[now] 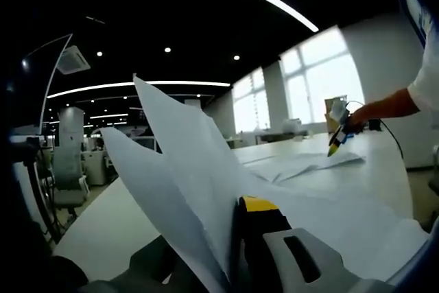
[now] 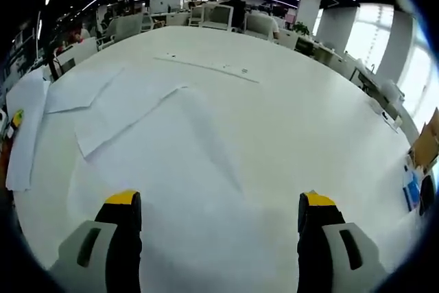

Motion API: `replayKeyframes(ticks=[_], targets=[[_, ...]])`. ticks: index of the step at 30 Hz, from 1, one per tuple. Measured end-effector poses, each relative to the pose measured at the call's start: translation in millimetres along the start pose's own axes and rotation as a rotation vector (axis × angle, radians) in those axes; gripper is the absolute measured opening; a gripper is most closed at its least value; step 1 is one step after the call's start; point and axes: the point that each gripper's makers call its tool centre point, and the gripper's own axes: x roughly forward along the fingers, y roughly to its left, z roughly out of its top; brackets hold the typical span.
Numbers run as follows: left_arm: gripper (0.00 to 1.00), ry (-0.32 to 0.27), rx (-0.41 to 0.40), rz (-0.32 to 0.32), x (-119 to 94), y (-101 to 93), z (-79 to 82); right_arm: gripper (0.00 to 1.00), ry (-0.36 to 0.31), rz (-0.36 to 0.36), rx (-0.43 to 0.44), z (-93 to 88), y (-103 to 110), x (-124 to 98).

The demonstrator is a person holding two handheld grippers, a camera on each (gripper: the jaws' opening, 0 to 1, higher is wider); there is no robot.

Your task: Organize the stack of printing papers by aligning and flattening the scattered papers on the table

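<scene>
The left gripper (image 1: 226,238) pinches white printing paper sheets (image 1: 185,169), so their edges stick up off the big white table (image 1: 103,231). The right gripper (image 2: 219,214) is wide apart with nothing in it, over more flat white sheets (image 2: 130,111) lying crooked. Past these sheets the table is bare up to its far edge.

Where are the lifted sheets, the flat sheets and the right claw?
lifted sheets (image 1: 180,169), left gripper view, middle of the raised paper
flat sheets (image 2: 130,111), right gripper view, face of the overlapped paper
right claw (image 2: 219,214), right gripper view, midway between its tips
</scene>
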Motion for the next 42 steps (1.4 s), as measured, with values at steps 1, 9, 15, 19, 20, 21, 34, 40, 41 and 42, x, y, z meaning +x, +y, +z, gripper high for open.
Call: replayKeyframes(ticks=[1, 9, 15, 19, 20, 21, 34, 40, 41, 42], targets=[[0.09, 0.000, 0.000, 0.000, 0.0, -0.2, 0.0, 0.90, 0.001, 0.000, 0.003, -0.4, -0.5, 0.6], [0.09, 0.001, -0.001, 0.000, -0.2, -2.0, 0.5, 0.90, 0.010, -0.001, 0.013, -5.1, -2.9, 3.5], [0.09, 0.002, 0.000, 0.001, -0.4, -2.9, 1.1, 0.90, 0.013, 0.001, 0.018, -7.0, -3.9, 5.1], [0.09, 0.002, 0.000, 0.001, -0.5, -3.7, 1.4, 0.90, 0.009, 0.004, 0.025, -7.1, -3.5, 5.4], [0.09, 0.002, 0.000, 0.001, -0.5, -3.8, 1.4, 0.90, 0.009, 0.004, 0.026, -7.1, -3.4, 5.4], [0.09, 0.002, 0.000, 0.001, -0.5, -4.1, 1.6, 0.90, 0.008, 0.005, 0.027, -7.2, -3.4, 5.4], [0.09, 0.003, 0.001, 0.001, -0.8, -2.6, 1.7, 0.89, -0.002, 0.026, 0.070, -10.0, -5.1, 8.1], [0.09, 0.004, 0.001, 0.002, -0.6, -2.2, 1.4, 0.89, -0.006, 0.043, 0.101, -12.4, -4.7, 9.4], [0.09, 0.004, 0.001, 0.002, -0.4, -2.2, 1.4, 0.89, -0.007, 0.046, 0.105, -12.8, -4.0, 9.4], [0.09, 0.004, 0.001, 0.002, -0.3, -2.3, 1.4, 0.89, -0.007, 0.048, 0.107, -13.2, -3.0, 9.1]])
